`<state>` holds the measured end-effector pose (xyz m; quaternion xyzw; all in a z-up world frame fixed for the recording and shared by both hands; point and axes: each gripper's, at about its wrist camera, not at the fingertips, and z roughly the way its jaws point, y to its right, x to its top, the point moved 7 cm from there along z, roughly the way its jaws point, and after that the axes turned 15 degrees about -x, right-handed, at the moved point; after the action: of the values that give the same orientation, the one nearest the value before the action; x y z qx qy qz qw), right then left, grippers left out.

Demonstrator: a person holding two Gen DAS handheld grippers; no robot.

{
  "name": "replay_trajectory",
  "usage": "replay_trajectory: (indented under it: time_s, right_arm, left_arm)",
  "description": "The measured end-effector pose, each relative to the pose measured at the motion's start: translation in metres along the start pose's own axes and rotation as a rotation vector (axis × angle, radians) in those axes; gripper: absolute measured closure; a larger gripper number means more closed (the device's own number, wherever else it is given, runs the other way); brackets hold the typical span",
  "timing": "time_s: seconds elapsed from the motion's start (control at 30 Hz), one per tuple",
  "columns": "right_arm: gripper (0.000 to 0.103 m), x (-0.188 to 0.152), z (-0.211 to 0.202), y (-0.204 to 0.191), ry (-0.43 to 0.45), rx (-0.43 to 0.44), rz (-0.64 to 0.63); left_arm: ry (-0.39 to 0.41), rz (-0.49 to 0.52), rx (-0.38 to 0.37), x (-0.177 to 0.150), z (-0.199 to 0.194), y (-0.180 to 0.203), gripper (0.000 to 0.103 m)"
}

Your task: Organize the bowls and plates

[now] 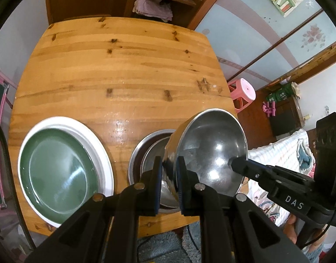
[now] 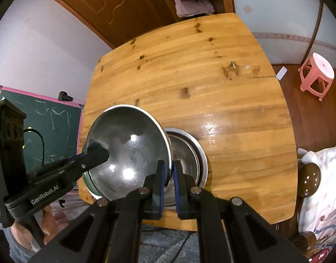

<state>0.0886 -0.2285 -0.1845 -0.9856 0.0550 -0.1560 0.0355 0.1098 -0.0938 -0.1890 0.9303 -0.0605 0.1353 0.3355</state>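
Since the bowl [image 1: 211, 153] was light, stiff, slick steel, you clamped both grippers [image 1: 170, 171] [image 2: 168, 175] on opposite rims above the stack [image 2: 189, 153].

A wooden desk [image 1: 124, 65] carries a green plate [image 1: 60, 171] with a white rim near its front edge; just right of the plate sit nested metal bowls [image 1: 146, 153].

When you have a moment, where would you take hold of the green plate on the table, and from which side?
Probably the raised white rim at the near edge of the green plate, approached from the table's near side. It lies flat, so only the rim offers a lip, one pad above, one below.
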Motion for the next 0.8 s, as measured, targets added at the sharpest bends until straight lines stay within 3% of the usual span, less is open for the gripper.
replay_trajectory:
  time_s: [0.37, 0.8]
  right_arm:
    - [0.096, -0.028, 0.044, 0.005, -0.051, -0.049, 0.014]
    - [0.095, -0.030, 0.059, 0.007, -0.048, -0.088, 0.008]
  left_arm:
    - [-0.043, -0.031, 0.022, -0.035, 0.040, -0.027, 0.093]
    - [-0.051, -0.028, 0.038, -0.041, 0.054, -0.033, 0.093]
